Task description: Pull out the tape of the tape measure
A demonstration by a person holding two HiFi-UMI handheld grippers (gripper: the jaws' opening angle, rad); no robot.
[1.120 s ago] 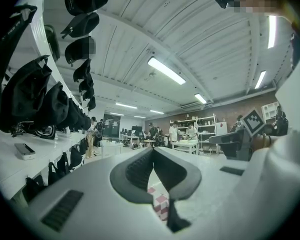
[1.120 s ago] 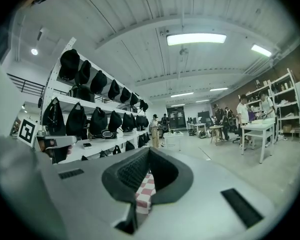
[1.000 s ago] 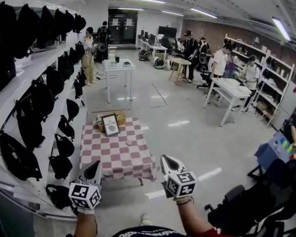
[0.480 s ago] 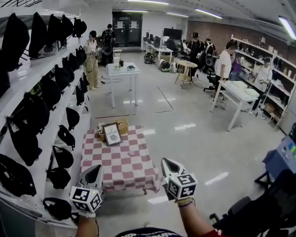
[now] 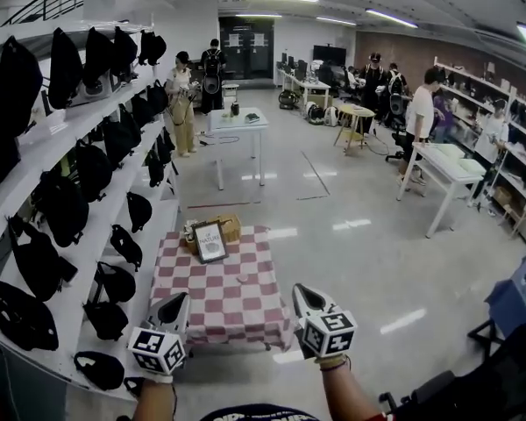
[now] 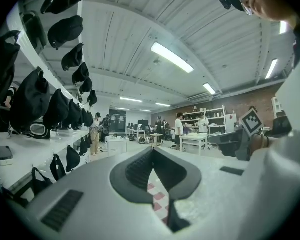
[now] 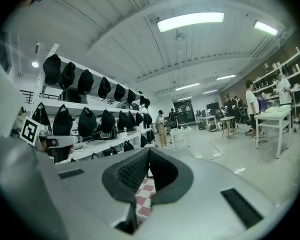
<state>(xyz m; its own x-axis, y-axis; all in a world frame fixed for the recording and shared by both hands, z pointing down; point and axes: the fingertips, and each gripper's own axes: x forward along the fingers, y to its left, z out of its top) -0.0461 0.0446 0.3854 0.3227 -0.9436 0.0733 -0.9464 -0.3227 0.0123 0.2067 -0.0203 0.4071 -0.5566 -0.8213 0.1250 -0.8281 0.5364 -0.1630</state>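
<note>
Presently, both tongs are held side by side in front of the person, short of the bench. The left tongs point(image 5: 177, 299) are closed, tips meeting, with nothing between them; the left gripper view confirms this. The right tongs point(image 5: 301, 291) are likewise closed and empty, per the right gripper view.

Each gripper view shows only a sliver of red-and-white checked cloth below its closed tips. The left one also catches the other gripper's marker cube point(image 6: 251, 121) near its right edge. The right one catches the left marker cube point(image 7: 29, 130) near its left edge.

Only the head view shows the bench point(image 5: 193, 310) whole: low, covered in the checked cloth, just ahead of the tongs and apart from them. A small pale object point(image 5: 243, 278) lies on the cloth right of centre; it is too small to confirm as the tape measure. At the bench's far end a framed picture point(image 5: 209, 241) stands upright, with a brown box point(image 5: 231, 226) just behind it.

Along the left wall, white shelves point(image 5: 35, 147) carry black bags point(image 5: 66, 209). Farther off stand a white table point(image 5: 238, 121) and several persons.
</note>
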